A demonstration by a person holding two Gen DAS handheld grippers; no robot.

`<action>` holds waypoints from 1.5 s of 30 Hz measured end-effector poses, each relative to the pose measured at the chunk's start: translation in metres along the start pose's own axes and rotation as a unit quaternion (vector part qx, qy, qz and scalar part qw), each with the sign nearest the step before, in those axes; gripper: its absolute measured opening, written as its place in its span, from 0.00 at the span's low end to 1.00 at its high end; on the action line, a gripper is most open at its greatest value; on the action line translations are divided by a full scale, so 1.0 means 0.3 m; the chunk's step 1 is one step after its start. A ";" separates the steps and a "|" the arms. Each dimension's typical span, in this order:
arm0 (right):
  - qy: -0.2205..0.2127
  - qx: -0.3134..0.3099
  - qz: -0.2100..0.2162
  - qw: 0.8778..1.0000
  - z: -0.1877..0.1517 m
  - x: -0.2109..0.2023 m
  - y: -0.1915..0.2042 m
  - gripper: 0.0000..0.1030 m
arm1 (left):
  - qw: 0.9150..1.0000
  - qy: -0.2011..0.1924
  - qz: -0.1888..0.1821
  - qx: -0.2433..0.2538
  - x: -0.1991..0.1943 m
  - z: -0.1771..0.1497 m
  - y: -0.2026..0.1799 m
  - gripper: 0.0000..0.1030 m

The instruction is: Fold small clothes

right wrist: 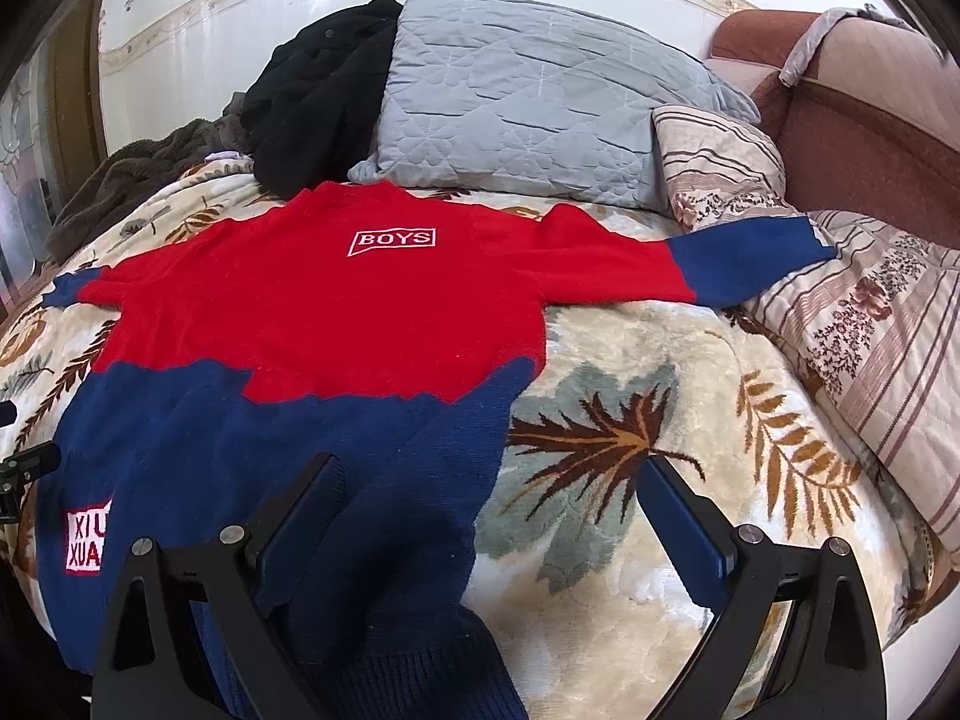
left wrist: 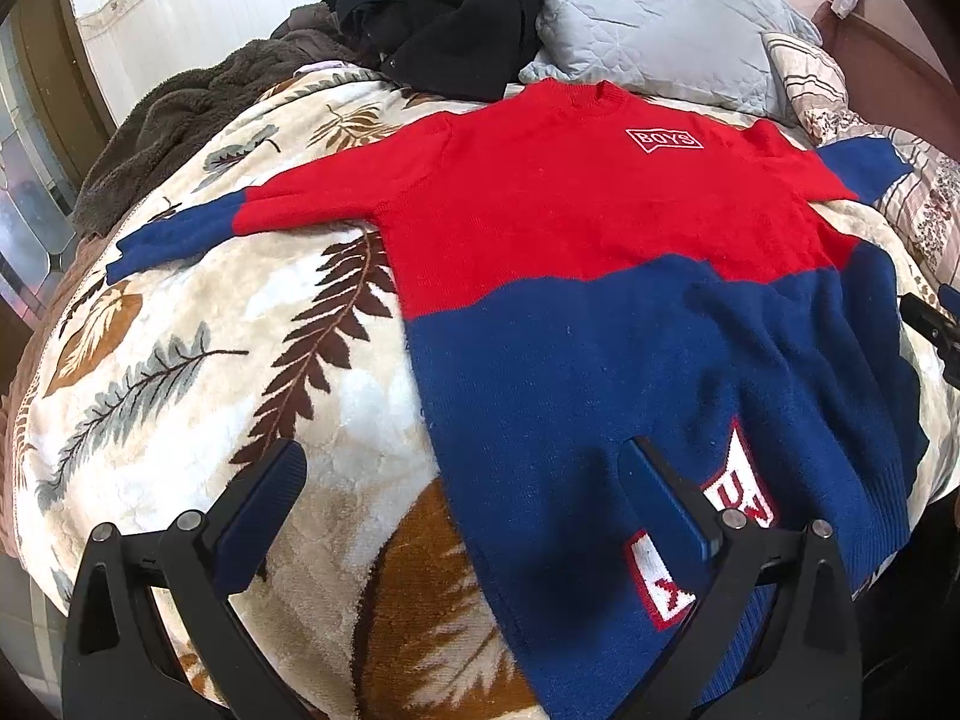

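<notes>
A small red and blue sweater [left wrist: 570, 228] [right wrist: 312, 312] lies flat, front up, on a leaf-patterned blanket, sleeves spread to both sides. A white "BOYS" label [right wrist: 392, 241] sits on the red chest. My left gripper [left wrist: 462, 462] is open over the sweater's lower left edge, one finger above the blanket, the other above the blue hem part. My right gripper [right wrist: 489, 474] is open over the lower right edge, its left finger above the blue knit, its right finger above the blanket. Neither holds anything. The other gripper's tip [left wrist: 930, 324] shows at the right edge of the left wrist view.
The leaf-patterned blanket [right wrist: 630, 396] covers the bed. A grey quilted pillow [right wrist: 522, 114], a striped floral pillow [right wrist: 852, 324], a pile of black clothes [left wrist: 432, 6] and a brown fleece [left wrist: 180, 120] lie behind the sweater. A padded headboard [right wrist: 858, 120] stands at the right.
</notes>
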State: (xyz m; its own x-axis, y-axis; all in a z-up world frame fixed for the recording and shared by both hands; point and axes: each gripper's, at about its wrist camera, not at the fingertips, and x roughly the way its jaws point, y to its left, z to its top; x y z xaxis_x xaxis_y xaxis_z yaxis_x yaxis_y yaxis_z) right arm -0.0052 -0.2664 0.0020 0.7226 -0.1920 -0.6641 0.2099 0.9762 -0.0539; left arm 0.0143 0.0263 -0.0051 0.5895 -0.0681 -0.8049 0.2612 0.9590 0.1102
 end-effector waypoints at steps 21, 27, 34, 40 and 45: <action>-0.004 0.015 -0.007 1.000 -0.001 -0.019 -0.039 0.96 | 0.999 0.011 -0.024 -0.030 0.004 0.003 0.038 1.00; -0.003 0.013 -0.007 1.000 0.001 -0.019 -0.034 0.96 | 0.999 0.012 -0.026 -0.032 0.004 0.003 0.042 1.00; 0.006 0.013 0.002 1.000 0.006 -0.015 -0.038 0.95 | 0.999 0.016 -0.030 -0.036 0.008 0.002 0.052 1.00; 0.024 0.041 0.018 0.999 0.003 -0.018 -0.082 0.94 | 0.999 0.019 -0.033 -0.039 0.011 0.001 0.054 1.00; 0.045 0.044 0.023 0.998 -0.008 -0.032 -0.121 0.94 | 0.997 0.032 -0.049 -0.048 0.002 0.003 0.070 1.00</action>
State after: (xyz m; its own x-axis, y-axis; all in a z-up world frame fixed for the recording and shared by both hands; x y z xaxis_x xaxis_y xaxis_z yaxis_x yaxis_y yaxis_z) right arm -0.0214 -0.2996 0.0086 0.6715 -0.1338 -0.7288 0.2382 0.9704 0.0412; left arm 0.0208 0.0463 -0.0027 0.5138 -0.1479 -0.8451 0.2389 0.9707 -0.0247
